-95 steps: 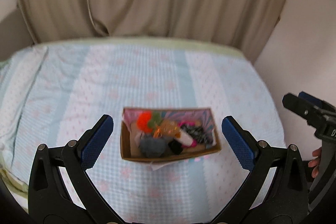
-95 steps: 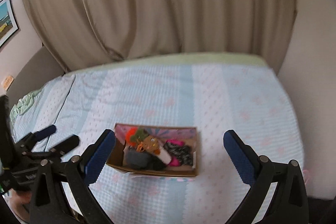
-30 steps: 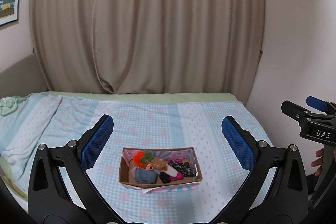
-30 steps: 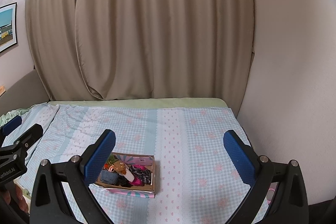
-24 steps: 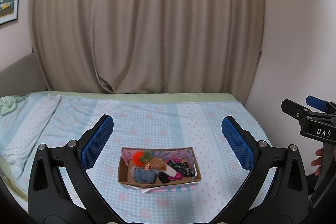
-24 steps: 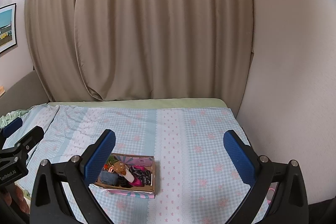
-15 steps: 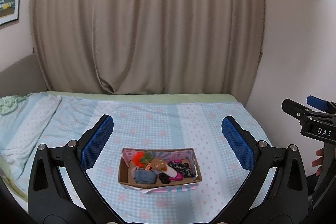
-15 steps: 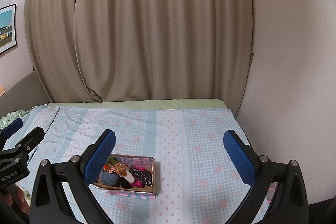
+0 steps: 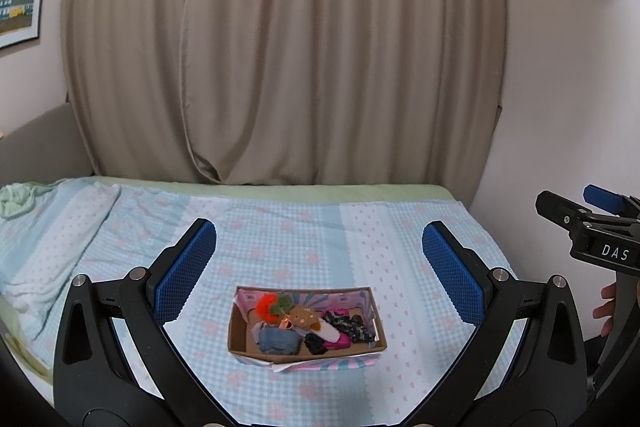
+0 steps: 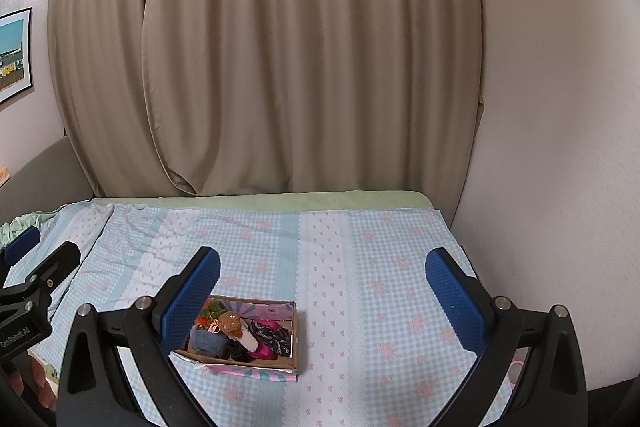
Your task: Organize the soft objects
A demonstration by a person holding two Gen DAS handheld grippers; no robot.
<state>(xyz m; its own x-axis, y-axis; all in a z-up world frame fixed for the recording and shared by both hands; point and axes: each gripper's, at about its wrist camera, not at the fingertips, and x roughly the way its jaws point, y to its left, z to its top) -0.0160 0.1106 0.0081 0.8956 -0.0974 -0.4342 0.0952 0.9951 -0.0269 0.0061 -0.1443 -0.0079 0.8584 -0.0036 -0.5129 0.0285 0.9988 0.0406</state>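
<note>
Both my claws spread, empty — box (image 9: 306,323) of soft things on bed ahead, below; left claw (image 9: 318,277) centred on it, likely nearer.

Soft items (image 9: 304,327) in box (image 9: 308,350), box on bed (image 9: 280,227).

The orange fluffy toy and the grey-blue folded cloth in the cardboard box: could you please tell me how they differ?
The orange fluffy toy is bright and fuzzy; the grey-blue folded cloth is dull and flatter. The toy sits at the back left of the open cardboard box, against its far wall, while the cloth lies at the front left by the near wall. The cloth looks larger. Both are soft, lie inside the box, and neither open gripper touches them.
</note>
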